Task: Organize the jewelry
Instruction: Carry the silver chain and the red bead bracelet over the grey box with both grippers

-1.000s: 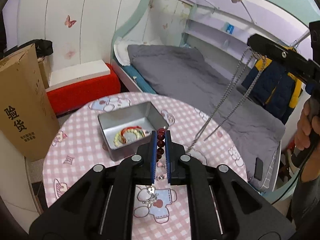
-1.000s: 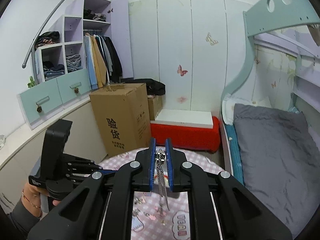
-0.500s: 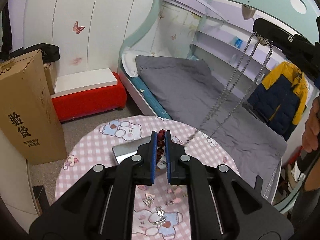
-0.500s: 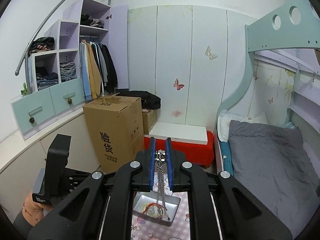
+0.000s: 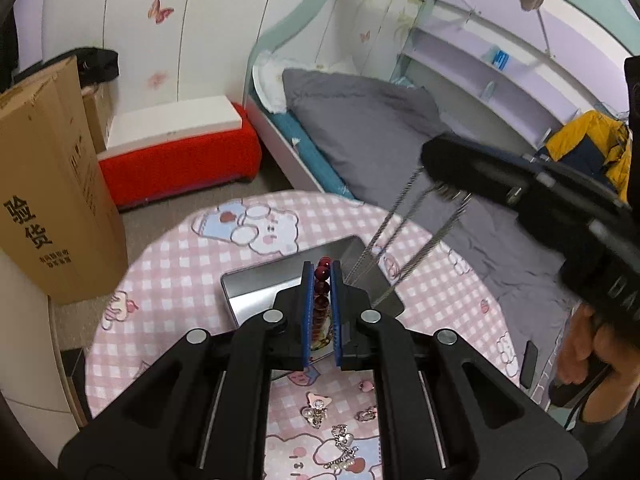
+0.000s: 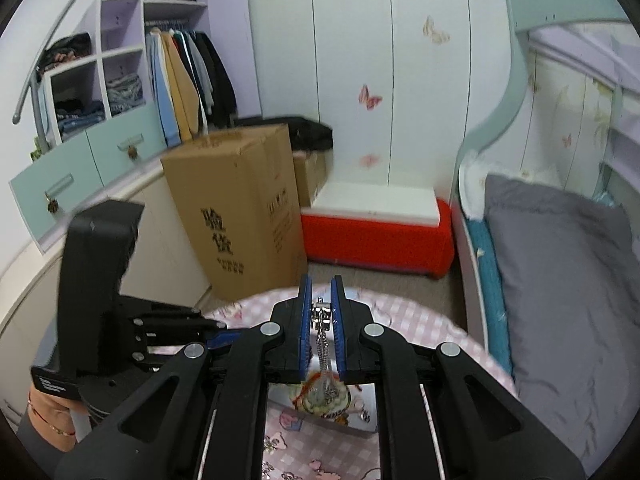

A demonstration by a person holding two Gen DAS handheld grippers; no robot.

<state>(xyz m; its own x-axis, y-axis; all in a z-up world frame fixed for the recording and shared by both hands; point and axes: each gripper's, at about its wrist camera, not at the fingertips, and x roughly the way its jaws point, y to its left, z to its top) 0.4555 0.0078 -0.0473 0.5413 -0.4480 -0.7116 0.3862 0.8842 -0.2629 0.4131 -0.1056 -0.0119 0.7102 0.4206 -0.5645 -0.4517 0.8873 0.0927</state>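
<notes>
My left gripper (image 5: 321, 268) is shut on a dark red bead bracelet (image 5: 321, 296) and holds it above the silver metal tin (image 5: 256, 288) on the pink checked round table (image 5: 168, 280). My right gripper (image 6: 320, 300) is shut on a silver chain necklace (image 6: 322, 344). In the left wrist view the chain (image 5: 400, 232) hangs in loops from the right gripper (image 5: 444, 184) down into the tin. In the right wrist view the tin (image 6: 360, 424) lies below the fingers with colourful bracelets (image 6: 320, 396) in it.
Small earrings and charms (image 5: 340, 444) lie loose on the table near me. A tall cardboard box (image 5: 44, 184) stands left of the table, a red bench (image 5: 176, 164) behind it, and a bed with a grey quilt (image 5: 380, 132) to the right.
The right gripper has come down and closer to the tin, and the chain's lower end now hangs into it. The left gripper with the red beads has shifted over the tin.
</notes>
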